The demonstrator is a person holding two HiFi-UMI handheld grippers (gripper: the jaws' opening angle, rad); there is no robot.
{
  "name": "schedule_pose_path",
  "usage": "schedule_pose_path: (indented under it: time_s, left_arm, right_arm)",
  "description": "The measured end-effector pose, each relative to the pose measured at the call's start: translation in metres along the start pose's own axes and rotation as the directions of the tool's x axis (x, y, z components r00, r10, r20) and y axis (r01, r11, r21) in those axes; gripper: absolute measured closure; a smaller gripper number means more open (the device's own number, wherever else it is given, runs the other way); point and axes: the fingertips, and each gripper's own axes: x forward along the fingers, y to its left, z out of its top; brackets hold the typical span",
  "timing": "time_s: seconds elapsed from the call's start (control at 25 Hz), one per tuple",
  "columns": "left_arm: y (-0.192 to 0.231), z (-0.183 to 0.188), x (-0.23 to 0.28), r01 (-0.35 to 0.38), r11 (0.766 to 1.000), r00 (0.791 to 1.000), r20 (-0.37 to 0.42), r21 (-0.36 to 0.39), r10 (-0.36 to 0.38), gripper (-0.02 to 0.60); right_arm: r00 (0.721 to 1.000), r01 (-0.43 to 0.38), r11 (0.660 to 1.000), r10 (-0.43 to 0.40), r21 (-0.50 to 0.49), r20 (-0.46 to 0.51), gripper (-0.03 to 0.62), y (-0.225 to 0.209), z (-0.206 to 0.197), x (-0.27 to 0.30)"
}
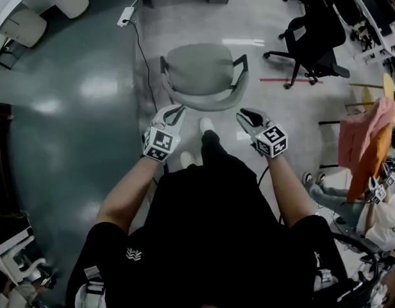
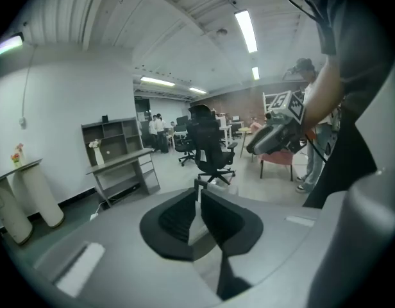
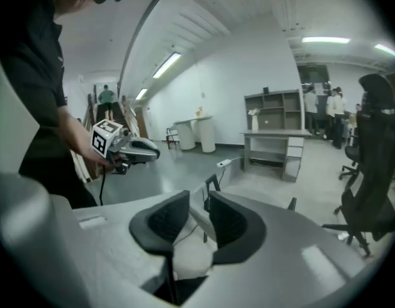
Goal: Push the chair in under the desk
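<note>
Chair: the grey chair (image 1: 204, 69) stands out on the open floor with its back towards the person, well apart from the desk (image 2: 120, 158) at the far wall, so the push is not yet done.
Left gripper: the left gripper (image 1: 175, 113) has its jaws all but together on nothing, tips just beside the left end of the backrest; I can't tell whether they touch it.
Right gripper: the right gripper (image 1: 244, 114) shows a narrow gap between its jaws, and the backrest rim is seen through the gap rather than pinched. It sits near the right end of the backrest.
Slip risk: those are narrow tips against a curved, padded rim. If they press high or at a slant, they probably skid off over the top.
Spin risk: if one side pushes harder than the other, the chair likely turns instead of travelling straight, and it arrives skewed.
Cable risk: a floor cable (image 1: 141, 50) runs from the power strip (image 1: 126, 16) close past the chair's left side. Drift that way and the base could catch it.
Arm risk: the black armrests (image 1: 241, 63) stick out, and a crooked approach could knock one into the desk frame.
Feet: the person's shoes (image 1: 207, 124) are right behind the base, so a stumble is possible.
</note>
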Motion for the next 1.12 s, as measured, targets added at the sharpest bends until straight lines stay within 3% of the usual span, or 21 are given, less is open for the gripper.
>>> schedule_pose_path:
  time_s: [0.08, 0.12, 0.28, 0.44, 0.72, 0.84, 0.92, 1.12]
  left_arm:
    - [-0.007, -0.013, 0.020, 0.043, 0.999, 0.998, -0.036, 0.015, -0.042, 0.482]
    - [-0.011, -0.020, 0.029, 0.064, 0.998, 0.997, -0.055, 0.017, -0.063, 0.447]
    - [-0.021, -0.046, 0.058, 0.147, 0.988, 0.978, -0.157, 0.043, -0.139, 0.410]
    - [-0.025, -0.072, 0.079, 0.209, 0.975, 0.947, -0.264, 0.080, -0.182, 0.390]
    - [-0.029, -0.106, 0.122, 0.309, 0.945, 0.894, -0.373, 0.106, -0.250, 0.390]
    - [-0.034, -0.120, 0.138, 0.376, 0.918, 0.863, -0.409, 0.128, -0.296, 0.399]
    - [-0.035, -0.129, 0.148, 0.411, 0.897, 0.840, -0.449, 0.163, -0.304, 0.367]
    - [-0.044, -0.142, 0.171, 0.492, 0.848, 0.780, -0.534, 0.197, -0.328, 0.361]
  right_arm:
    - [0.997, -0.042, 0.997, 0.037, -0.064, -0.074, 0.414, -0.003, -0.013, 0.014]
    - [0.992, -0.056, 0.994, 0.044, -0.095, -0.119, 0.390, -0.006, -0.021, 0.020]
    - [0.959, -0.123, 0.966, 0.057, -0.228, -0.276, 0.385, -0.017, -0.046, 0.044]
    - [0.897, -0.210, 0.924, 0.051, -0.320, -0.439, 0.367, -0.034, -0.077, 0.067]
    - [0.834, -0.318, 0.869, 0.067, -0.378, -0.547, 0.365, -0.059, -0.114, 0.107]
    - [0.813, -0.368, 0.816, 0.049, -0.446, -0.581, 0.365, -0.067, -0.128, 0.124]
    - [0.793, -0.394, 0.788, 0.032, -0.472, -0.608, 0.365, -0.075, -0.137, 0.133]
    - [0.747, -0.448, 0.783, 0.062, -0.432, -0.662, 0.370, -0.091, -0.152, 0.146]
